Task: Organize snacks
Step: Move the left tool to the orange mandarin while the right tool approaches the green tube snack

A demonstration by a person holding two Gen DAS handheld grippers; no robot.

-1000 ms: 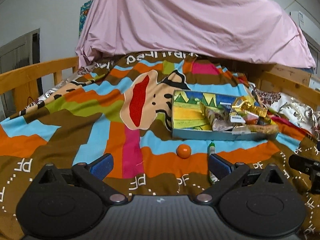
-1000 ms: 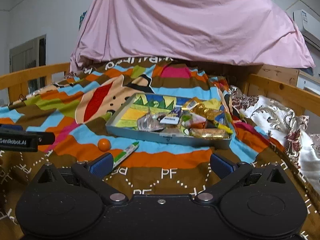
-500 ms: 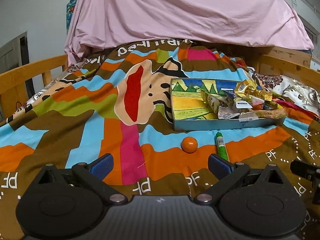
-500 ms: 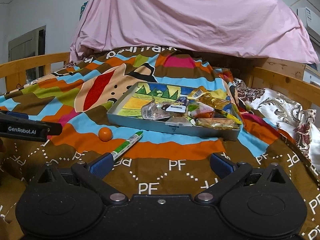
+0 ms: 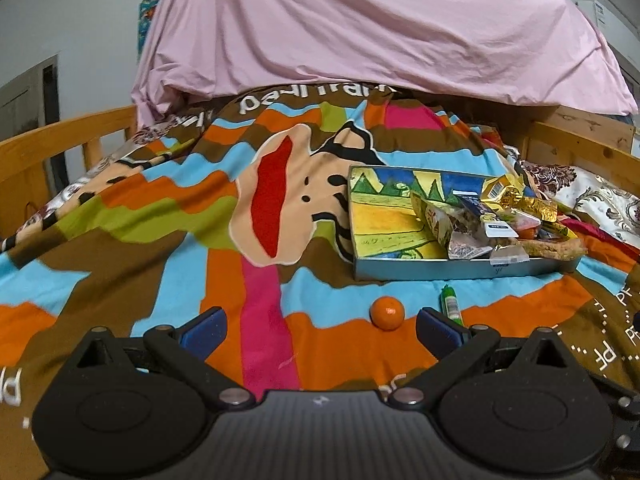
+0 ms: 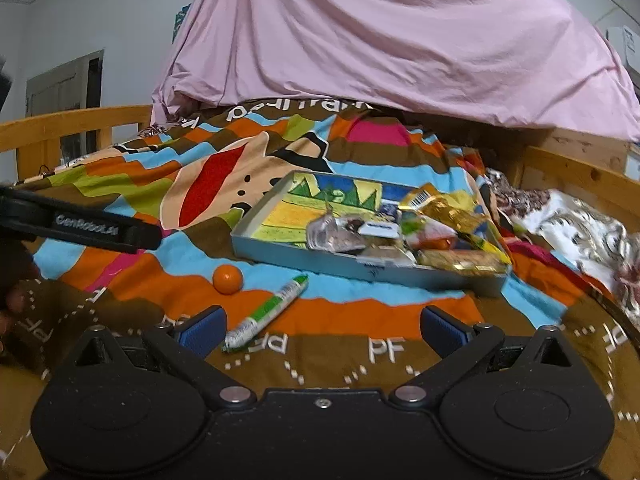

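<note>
"While both grippers hover over the bed, what are their jaws doing?"

"The left gripper [image 5: 319, 330] has its blue-padded fingers [image 5: 203, 331] spread wide with nothing between them, and the right gripper [image 6: 322, 326] is spread wide and empty as well. The left one also shows at the left edge of the right wrist view, as a black bar with white lettering."

"Where are the snacks?"

"Most are heaped in the right end of a shallow grey tray [image 5: 460, 270] that lies on the striped blanket [image 5: 168, 240]: gold wrappers [image 6: 448, 208], a clear packet [image 6: 332, 236] and a long crumbly bar [image 5: 554, 247] along the near wall. The tray's left end is bare, showing a painted landscape."

"Anything outside it?"

"Two things, on the blanket just in front of the tray's near wall. A small orange ball [image 5: 387, 312], maybe a fruit, I cannot tell which, sits close to the left gripper's right finger. Beside it lies a green and white tube [image 6: 267, 312], flat, its near end just beside the right gripper's left finger, its far end pointing at the tray."

"And behind?"

"A pink sheet [image 5: 360, 28] is draped at the far end, with wooden rails [image 6: 76, 120] on both sides."
</note>
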